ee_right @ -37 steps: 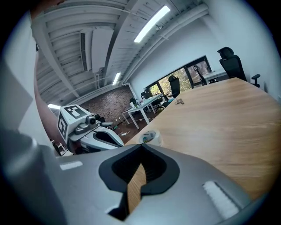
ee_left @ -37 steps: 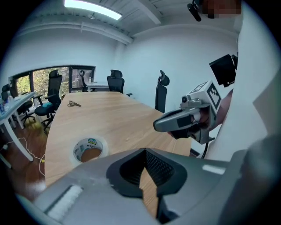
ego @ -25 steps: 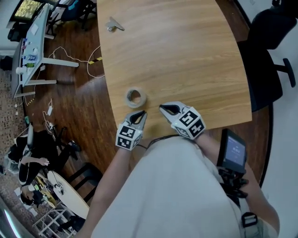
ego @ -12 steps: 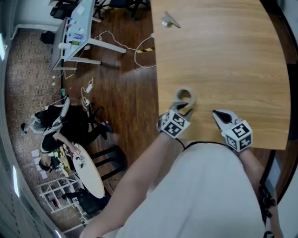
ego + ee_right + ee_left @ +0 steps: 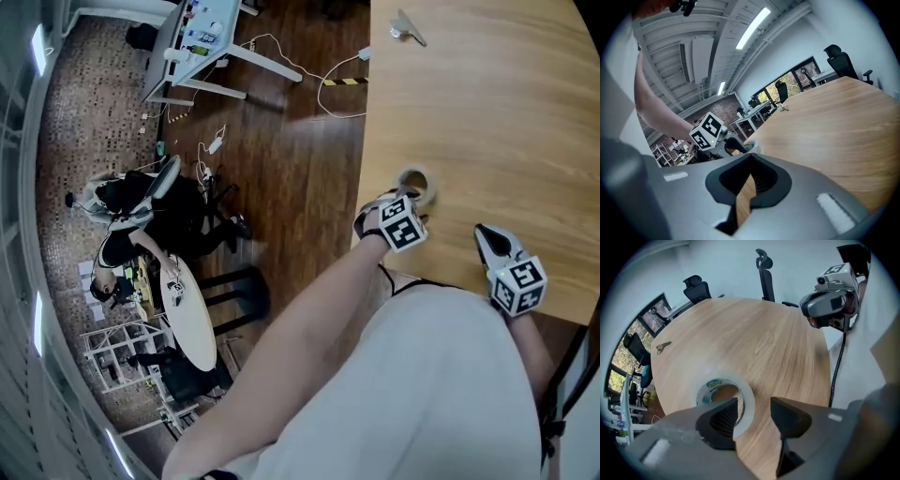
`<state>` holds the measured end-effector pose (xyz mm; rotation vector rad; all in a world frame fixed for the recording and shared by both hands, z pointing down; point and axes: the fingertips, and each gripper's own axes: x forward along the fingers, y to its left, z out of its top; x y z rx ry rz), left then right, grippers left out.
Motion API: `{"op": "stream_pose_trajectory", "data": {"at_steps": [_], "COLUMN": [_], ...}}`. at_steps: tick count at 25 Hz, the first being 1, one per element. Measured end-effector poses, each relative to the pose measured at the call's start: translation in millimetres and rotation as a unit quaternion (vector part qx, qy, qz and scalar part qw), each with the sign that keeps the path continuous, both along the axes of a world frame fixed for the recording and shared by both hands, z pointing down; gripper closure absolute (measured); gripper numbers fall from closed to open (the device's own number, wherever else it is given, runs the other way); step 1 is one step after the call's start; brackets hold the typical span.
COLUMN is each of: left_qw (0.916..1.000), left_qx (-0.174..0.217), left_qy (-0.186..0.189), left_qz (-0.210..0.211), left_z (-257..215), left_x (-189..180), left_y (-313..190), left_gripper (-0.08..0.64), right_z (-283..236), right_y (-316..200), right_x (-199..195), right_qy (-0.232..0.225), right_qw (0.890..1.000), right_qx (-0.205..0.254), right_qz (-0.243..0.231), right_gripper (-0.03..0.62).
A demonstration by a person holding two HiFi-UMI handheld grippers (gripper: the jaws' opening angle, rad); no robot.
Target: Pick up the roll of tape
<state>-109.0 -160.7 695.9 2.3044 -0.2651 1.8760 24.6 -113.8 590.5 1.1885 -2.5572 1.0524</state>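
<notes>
Tape roll (image 5: 746, 398), pale clear plastic, flat on light wooden table (image 5: 778, 338): light, stiff, slick; my left gripper (image 5: 754, 411), jaws just opened wide, straddles its wall without pinching; best hold there.

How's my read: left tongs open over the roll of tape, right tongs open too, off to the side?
Not quite: the right tongs are shut, as the right gripper view shows. The left tongs have just been opening over the roll of tape.
</notes>
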Motion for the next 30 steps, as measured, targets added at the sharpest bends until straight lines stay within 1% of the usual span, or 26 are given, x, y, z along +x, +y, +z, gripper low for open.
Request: {"op": "stream_pose_trajectory", "data": {"at_steps": [3,6,8,11,14,15,18,19,21,23,27,30], "left_qw": [0.9994,0.998,0.9972,0.9971,0.9977,0.9975,0.9934,0.9932,0.9959,0.9975,0.9983,0.9992], "left_qx": [-0.007,-0.016,-0.02,-0.022,-0.024,-0.017,0.027,0.029,0.015,0.007,0.014,0.016], "left_qy": [-0.02,-0.042,-0.049,-0.052,-0.052,-0.058,-0.105,-0.109,-0.088,-0.07,-0.056,-0.032], "left_qz": [0.026,0.044,0.054,0.05,0.037,0.038,0.035,0.027,0.01,0.0,-0.004,-0.018], "left_z": [4.8,3.5,5.9,8.1,12.8,12.3,-2.7,-4.6,-1.3,0.7,-6.1,-8.3], "left_x": [-7.8,-18.5,-17.4,-11.8,-10.7,-11.7,-27.2,-30.7,-28.6,-25.8,-23.2,-1.3], "left_y": [-0.1,6.0,7.2,7.8,7.1,4.3,-19.2,-22.6,-19.2,-15.4,-7.0,3.9], "left_gripper": [0.327,0.327,0.328,0.342,0.393,0.402,0.444,0.453,0.456,0.462,0.466,0.466], "right_z": [2.5,-5.7,-10.2,-12.2,-9.8,-9.3,-9.5,-9.8,-10.2,-10.1,-11.3,-8.7], "right_y": [5.6,11.1,10.0,11.8,15.8,16.5,13.1,11.1,9.1,8.7,12.3,14.5], "right_x": [-4.6,-9.1,-6.3,3.2,11.1,13.3,13.2,11.2,7.4,5.3,8.6,23.4], "right_qy": [0.003,0.003,0.0,0.0,0.004,0.005,0.002,0.0,-0.002,-0.001,0.0,0.001], "right_qw": [1.0,1.0,1.0,1.0,1.0,1.0,0.999,0.999,0.999,1.0,1.0,1.0], "right_qx": [-0.002,0.001,0.005,0.004,0.001,0.002,0.006,0.008,0.009,0.007,0.008,0.009], "right_qz": [0.008,0.008,0.009,0.016,0.025,0.028,0.034,0.034,0.03,0.027,0.02,0.009], "right_gripper": [0.591,0.591,0.591,0.591,0.591,0.591,0.591,0.591,0.591,0.591,0.591,0.591]}}
